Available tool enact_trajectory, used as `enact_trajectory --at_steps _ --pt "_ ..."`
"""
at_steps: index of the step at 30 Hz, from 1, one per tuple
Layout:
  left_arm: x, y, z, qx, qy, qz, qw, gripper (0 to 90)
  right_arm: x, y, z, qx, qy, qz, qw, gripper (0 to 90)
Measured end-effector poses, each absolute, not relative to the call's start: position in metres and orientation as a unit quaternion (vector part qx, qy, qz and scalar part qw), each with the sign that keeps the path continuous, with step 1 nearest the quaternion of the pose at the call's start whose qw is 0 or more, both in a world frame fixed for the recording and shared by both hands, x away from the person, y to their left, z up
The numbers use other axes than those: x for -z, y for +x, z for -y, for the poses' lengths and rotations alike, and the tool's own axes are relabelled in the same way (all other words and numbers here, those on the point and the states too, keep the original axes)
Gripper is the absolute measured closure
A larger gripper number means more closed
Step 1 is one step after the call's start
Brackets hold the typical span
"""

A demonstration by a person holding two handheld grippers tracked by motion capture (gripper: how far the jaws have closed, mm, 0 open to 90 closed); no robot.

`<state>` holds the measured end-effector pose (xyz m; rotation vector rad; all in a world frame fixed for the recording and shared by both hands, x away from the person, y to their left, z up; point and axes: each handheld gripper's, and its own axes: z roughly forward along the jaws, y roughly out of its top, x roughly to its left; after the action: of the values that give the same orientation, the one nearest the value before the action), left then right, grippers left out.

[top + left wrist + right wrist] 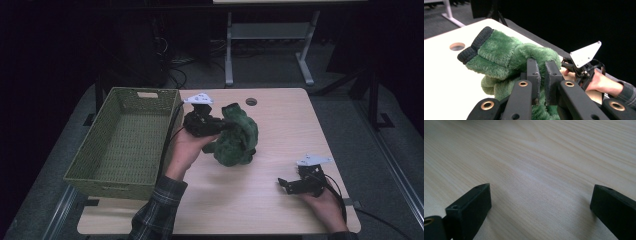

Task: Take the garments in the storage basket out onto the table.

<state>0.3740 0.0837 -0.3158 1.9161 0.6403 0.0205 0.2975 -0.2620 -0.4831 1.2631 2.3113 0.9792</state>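
A green plush toy (235, 135) with a black knitted cuff lies on the middle of the wooden table (285, 125). My left gripper (222, 125) comes at it from the left, level with the table, and is shut on a fold of its fur. In the left gripper view the jaws (542, 65) pinch the green plush toy (499, 50) with fur bulging between the pads. My right gripper (283, 183) rests low on the table at the near right, apart from the toy. Its jaws (541, 192) stand open over bare wood with nothing between them.
A green woven basket (112, 187) stands at the table's left side, just behind my left forearm. A round cable hole (251, 101) sits near the table's far edge. Beyond the table are a dark floor and the legs of a desk (229, 55).
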Motion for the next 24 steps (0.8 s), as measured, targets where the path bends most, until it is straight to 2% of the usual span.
enact_trajectory --at_steps 24 --pt "0.412 0.376 -0.048 0.061 0.823 -0.299 0.480 83.1 0.483 0.297 0.262 -0.344 0.442 -0.812 0.165 3.2"
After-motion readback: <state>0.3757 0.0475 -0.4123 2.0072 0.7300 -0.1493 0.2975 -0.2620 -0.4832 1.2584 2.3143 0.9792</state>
